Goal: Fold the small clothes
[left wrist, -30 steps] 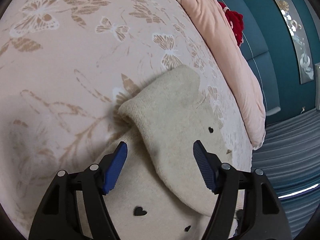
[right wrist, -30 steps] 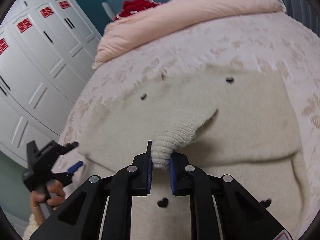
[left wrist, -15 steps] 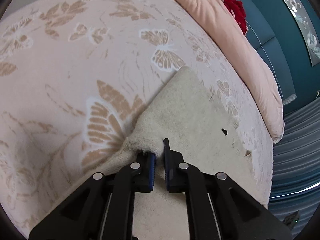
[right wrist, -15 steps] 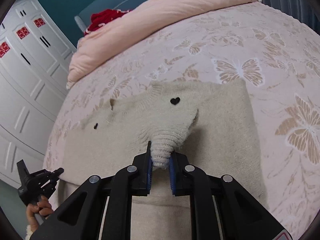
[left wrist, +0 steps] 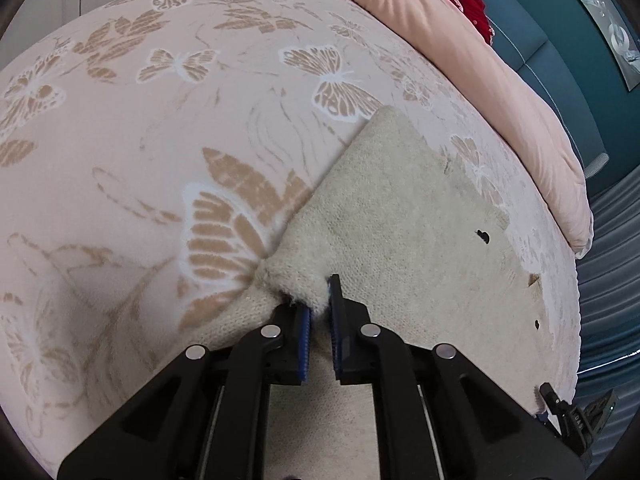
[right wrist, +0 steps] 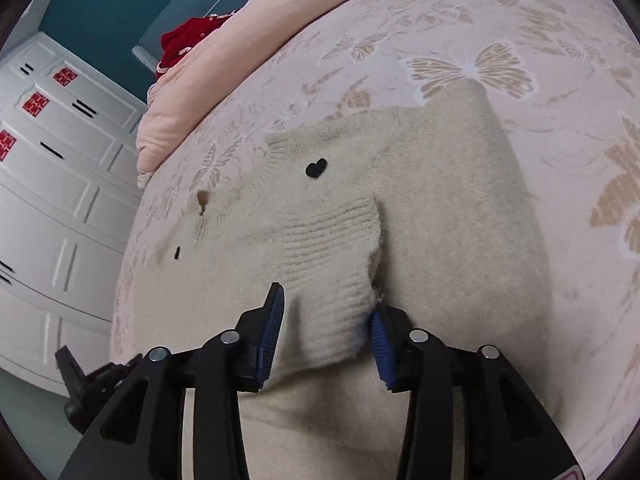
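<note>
left gripper (left wrist: pixel 318 312): clenched on sweater (left wrist: pixel 400 220) edge, lower centre
right gripper (right wrist: pixel 326 328): jaws just opening, cuff (right wrist: pixel 332 264) loose between

left gripper (left wrist: pixel 319 300): matte black plastic frame, two angular arms with open triangular cut-outs, two round silver screw heads on each arm, blue ribbed pads (left wrist: pixel 305 340) lining the inner faces of the fingers. right gripper (right wrist: pixel 326 312): identical black frame, same silver screws, same blue ribbed pads (right wrist: pixel 269 332); a red marking shows at the lower right edge.
</note>
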